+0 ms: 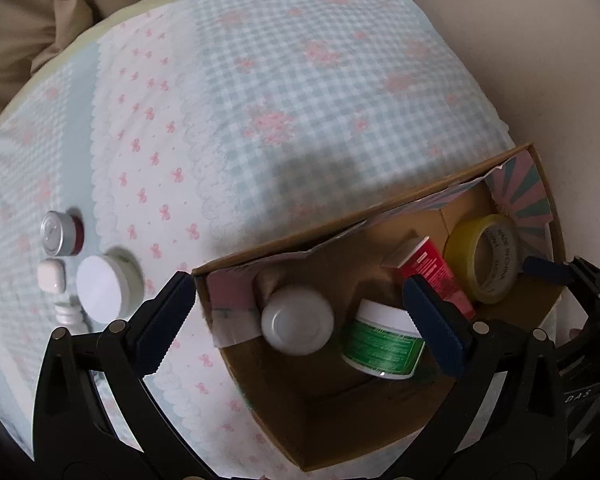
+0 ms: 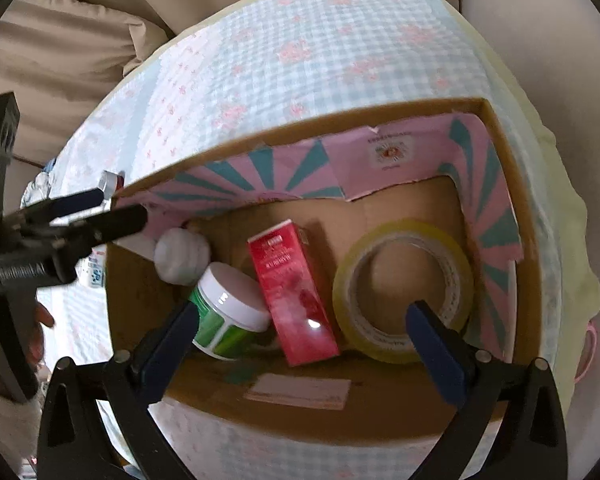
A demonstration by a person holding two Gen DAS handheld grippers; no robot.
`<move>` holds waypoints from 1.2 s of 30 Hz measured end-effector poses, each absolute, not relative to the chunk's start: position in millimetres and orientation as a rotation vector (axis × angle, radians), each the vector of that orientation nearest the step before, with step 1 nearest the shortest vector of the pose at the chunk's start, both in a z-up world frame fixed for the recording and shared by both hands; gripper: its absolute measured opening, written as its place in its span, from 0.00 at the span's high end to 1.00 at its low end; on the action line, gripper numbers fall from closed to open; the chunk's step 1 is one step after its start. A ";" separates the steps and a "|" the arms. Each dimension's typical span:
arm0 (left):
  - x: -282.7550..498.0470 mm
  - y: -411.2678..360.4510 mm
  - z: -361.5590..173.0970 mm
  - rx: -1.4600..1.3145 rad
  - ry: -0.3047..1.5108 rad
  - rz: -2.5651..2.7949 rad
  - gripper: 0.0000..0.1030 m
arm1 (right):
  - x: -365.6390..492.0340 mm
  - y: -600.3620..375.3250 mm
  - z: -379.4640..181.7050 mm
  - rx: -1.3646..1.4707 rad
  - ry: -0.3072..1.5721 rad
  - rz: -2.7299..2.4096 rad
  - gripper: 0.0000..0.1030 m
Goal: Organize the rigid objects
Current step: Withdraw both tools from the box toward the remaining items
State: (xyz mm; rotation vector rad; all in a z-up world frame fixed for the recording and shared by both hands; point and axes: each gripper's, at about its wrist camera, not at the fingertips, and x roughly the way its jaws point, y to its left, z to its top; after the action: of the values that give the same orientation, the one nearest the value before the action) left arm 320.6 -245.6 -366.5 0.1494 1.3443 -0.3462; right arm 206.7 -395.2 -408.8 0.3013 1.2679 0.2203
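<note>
An open cardboard box [image 1: 340, 236] [image 2: 300, 130] lies on a checked cloth and holds several objects. These are a white-capped bottle [image 1: 298, 322] [image 2: 182, 256], a green jar with a white lid [image 1: 384, 344] [image 2: 228, 312], a red carton [image 1: 432, 276] [image 2: 292, 292] and a yellow tape roll [image 1: 484, 258] [image 2: 404, 288]. My left gripper [image 1: 300, 308] hangs open over the box's left end, above the bottle and jar, touching neither. My right gripper [image 2: 304, 320] stands open over the red carton, its pads clear of it.
On the cloth left of the box lie a silver-lidded red jar [image 1: 60, 234], a small white case [image 1: 52, 276], a round white jar [image 1: 102, 288] and a small white bottle [image 1: 68, 314]. Beige cushions [image 2: 60, 40] lie beyond the cloth's far edge.
</note>
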 end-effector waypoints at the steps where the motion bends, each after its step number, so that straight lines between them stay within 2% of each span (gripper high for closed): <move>1: 319.6 -244.8 -366.0 0.146 1.346 -0.344 0.00 | 205.7 -394.5 -409.3 0.301 1.267 0.217 0.00; 11: 300.4 -237.0 -337.7 0.122 1.314 -0.335 0.00 | 201.9 -382.9 -389.1 0.247 1.213 0.204 0.00; 20: 268.1 -208.3 -290.0 0.074 1.248 -0.295 0.00 | 179.1 -376.9 -345.1 0.199 1.133 0.180 0.00; 29: 214.3 -147.2 -235.9 0.030 1.164 -0.200 0.00 | 148.3 -340.6 -289.4 0.076 1.045 0.224 0.00; 36: 177.7 -82.5 -215.2 0.012 1.114 -0.109 0.00 | 127.8 -292.5 -255.4 0.013 0.979 0.290 0.00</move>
State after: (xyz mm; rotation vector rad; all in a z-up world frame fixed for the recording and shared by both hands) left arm 177.7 -82.5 -215.2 0.0116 1.1141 -0.1093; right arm 127.8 -292.5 -255.4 0.0131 0.9786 0.2899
